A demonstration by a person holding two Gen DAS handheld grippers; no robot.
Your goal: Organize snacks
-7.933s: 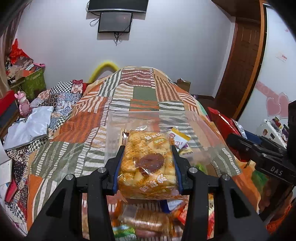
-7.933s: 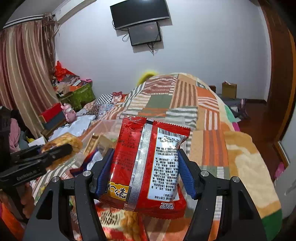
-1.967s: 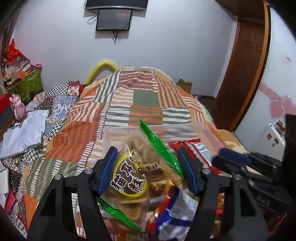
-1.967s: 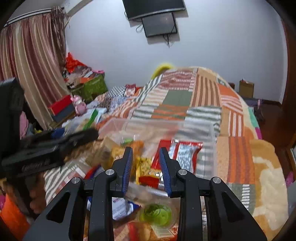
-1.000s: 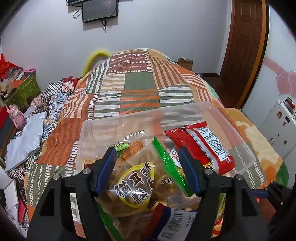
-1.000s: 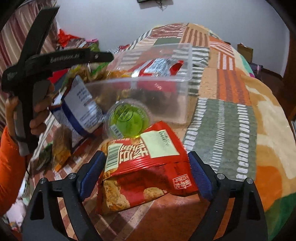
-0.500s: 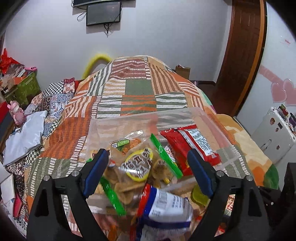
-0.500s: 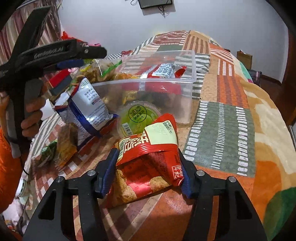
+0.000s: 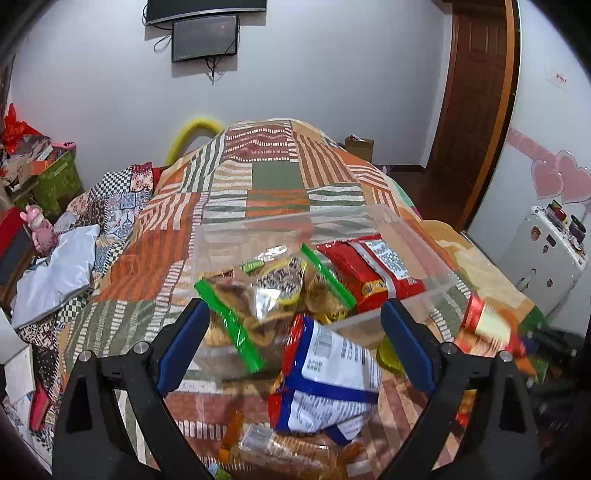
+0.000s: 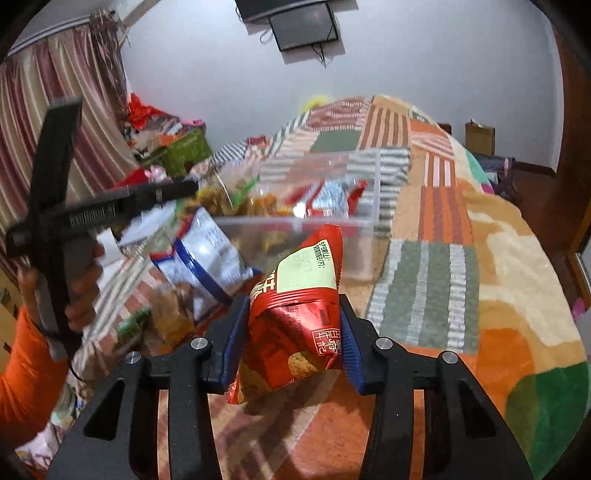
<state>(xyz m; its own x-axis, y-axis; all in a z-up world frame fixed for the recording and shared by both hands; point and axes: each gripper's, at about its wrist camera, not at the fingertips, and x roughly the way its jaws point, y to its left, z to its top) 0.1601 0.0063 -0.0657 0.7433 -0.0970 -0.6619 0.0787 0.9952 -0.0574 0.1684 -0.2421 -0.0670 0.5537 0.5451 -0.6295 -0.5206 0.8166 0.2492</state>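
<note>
Right claw (image 10: 291,341) has just closed on the red snack packet (image 10: 295,321), lifted clear of the bed. Left claw (image 9: 293,349), just opened wide, empty; green-zip bag (image 9: 266,291) now lies in clear bin (image 9: 436,266), centre frame.

My left wrist camera looks forward and down along my left gripper (image 9: 293,343), close over the clear bin (image 9: 424,251) on the patchwork bed (image 9: 273,177), facing the far wall and its screens (image 9: 205,37). My right wrist camera sits just as low behind my right gripper (image 10: 291,336), aimed the same way from further right. Both views share the bin (image 10: 373,192), the bedspread (image 10: 436,221), the blue-and-white packet (image 9: 328,373) (image 10: 210,254) and the wall screens (image 10: 303,22); the right one also catches my left gripper (image 10: 103,210) side-on.
</note>
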